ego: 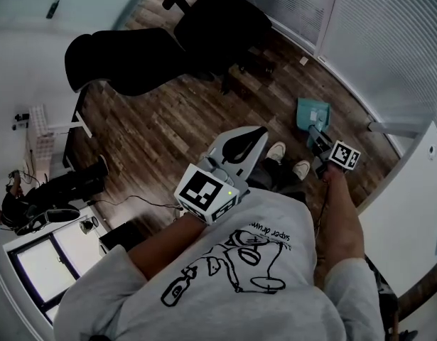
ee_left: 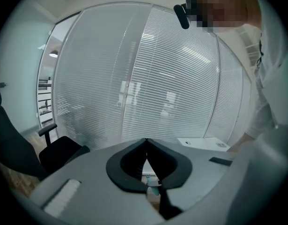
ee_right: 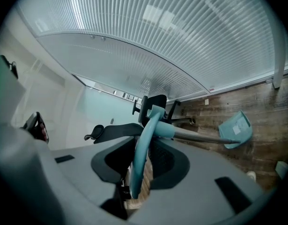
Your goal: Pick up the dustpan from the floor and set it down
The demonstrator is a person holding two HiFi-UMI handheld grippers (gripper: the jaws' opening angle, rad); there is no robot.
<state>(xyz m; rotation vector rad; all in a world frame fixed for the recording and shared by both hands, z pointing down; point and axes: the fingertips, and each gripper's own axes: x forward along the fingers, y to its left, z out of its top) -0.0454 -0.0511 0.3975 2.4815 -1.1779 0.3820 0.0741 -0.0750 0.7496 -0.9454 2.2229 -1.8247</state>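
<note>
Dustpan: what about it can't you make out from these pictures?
- Head view: the dustpan handle's end is hidden under the right tongs gripping it.
- Right gripper view: its label print is too small; whether it touches the floor is unclear.
- Left gripper view: the shut left tongs leave only a teal sliver.

The person wears a light grey short-sleeved T-shirt, filling the lower middle of the head view. It is printed with a black line drawing and a row of small black lettering. Dark trousers end in white shoes near the frame's centre. The left tool has a pale grey shell with black jaw linings. It carries a marker cube of black-and-white squares with a small green light. The right tool carries a second cube of the same kind.
</note>
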